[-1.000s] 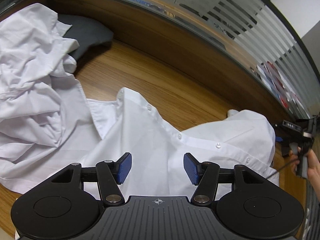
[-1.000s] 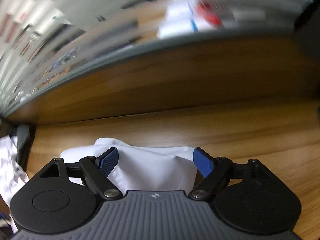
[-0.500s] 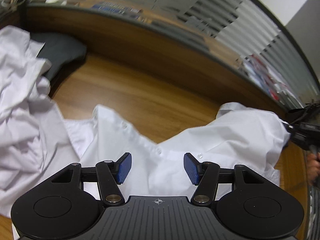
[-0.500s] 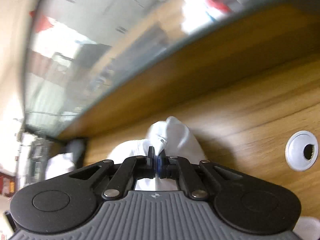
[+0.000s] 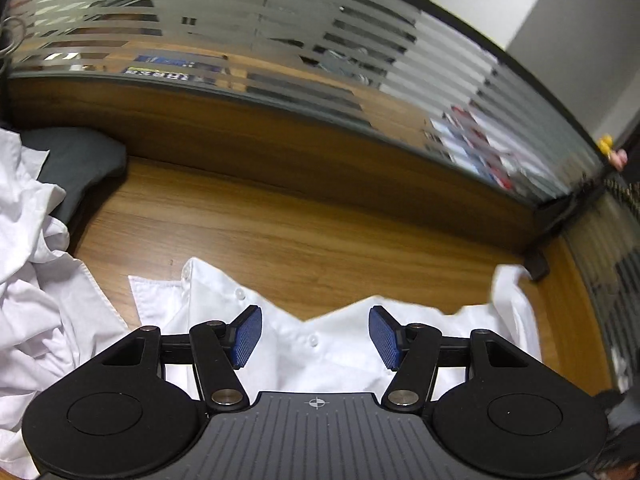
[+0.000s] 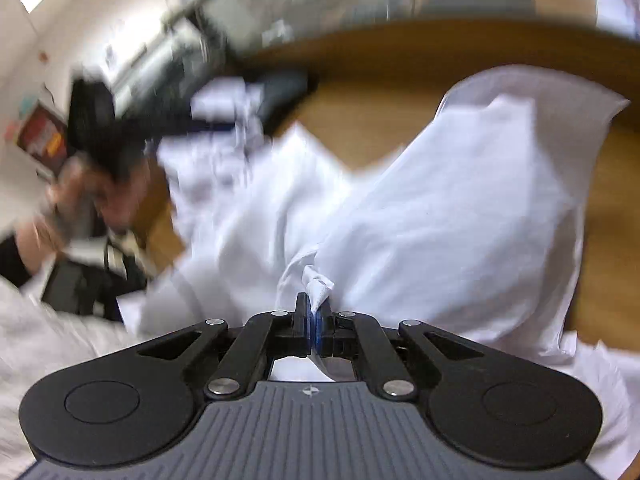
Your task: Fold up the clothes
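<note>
Only the right wrist view shows the right gripper (image 6: 312, 322), jaws clenched on the white shirt (image 6: 460, 216); the left gripper (image 5: 315, 338) gapes released. At ten o'clock a hand (image 6: 92, 196) blurs.

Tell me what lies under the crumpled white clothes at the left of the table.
A dark grey cloth pokes out from beneath the crumpled white clothes, resting on the wooden table. How far it runs underneath, and anything else there, is covered.

A wooden table (image 5: 320, 240) is carrying a buttoned white shirt (image 5: 340, 344) spreading across its near side, a crumpled white heap (image 5: 36, 280) lying at left, and a dark grey garment (image 5: 76, 160) sitting behind that heap.
</note>
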`<state>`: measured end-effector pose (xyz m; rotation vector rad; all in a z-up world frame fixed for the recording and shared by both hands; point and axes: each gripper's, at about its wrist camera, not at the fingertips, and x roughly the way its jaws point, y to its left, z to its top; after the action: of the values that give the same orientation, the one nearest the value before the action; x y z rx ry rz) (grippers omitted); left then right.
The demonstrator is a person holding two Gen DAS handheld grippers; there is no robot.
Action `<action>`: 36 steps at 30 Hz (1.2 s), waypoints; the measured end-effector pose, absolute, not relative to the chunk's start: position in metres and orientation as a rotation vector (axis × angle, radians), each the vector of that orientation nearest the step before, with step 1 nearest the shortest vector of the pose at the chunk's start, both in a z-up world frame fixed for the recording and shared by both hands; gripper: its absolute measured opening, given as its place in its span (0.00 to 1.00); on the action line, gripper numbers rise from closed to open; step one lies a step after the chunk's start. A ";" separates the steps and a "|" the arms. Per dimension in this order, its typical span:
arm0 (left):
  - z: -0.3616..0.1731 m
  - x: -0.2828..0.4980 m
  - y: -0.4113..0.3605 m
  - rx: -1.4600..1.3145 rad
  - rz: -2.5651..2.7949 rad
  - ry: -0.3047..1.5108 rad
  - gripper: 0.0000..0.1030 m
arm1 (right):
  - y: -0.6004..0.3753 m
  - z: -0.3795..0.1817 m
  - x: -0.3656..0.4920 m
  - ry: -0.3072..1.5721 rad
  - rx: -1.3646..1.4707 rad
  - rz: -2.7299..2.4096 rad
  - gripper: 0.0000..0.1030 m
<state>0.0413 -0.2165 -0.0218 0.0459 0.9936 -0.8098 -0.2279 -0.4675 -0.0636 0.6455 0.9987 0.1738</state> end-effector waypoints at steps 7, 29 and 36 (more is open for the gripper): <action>-0.042 0.017 -0.230 0.107 -0.858 1.047 0.60 | -0.428 -0.158 -0.248 1.154 0.727 0.107 0.03; -0.089 -0.043 -0.441 0.450 -1.387 1.090 0.72 | -0.459 -0.091 -0.356 0.898 0.867 -0.230 0.15; -0.103 -0.059 -0.449 0.599 -1.433 1.055 0.33 | -0.449 -0.091 -0.366 0.888 0.863 -0.302 0.15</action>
<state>-0.0587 -0.4492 -0.1031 0.5986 1.0546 -1.4330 -0.3659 -0.4492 -0.0915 0.8633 0.8878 -0.3022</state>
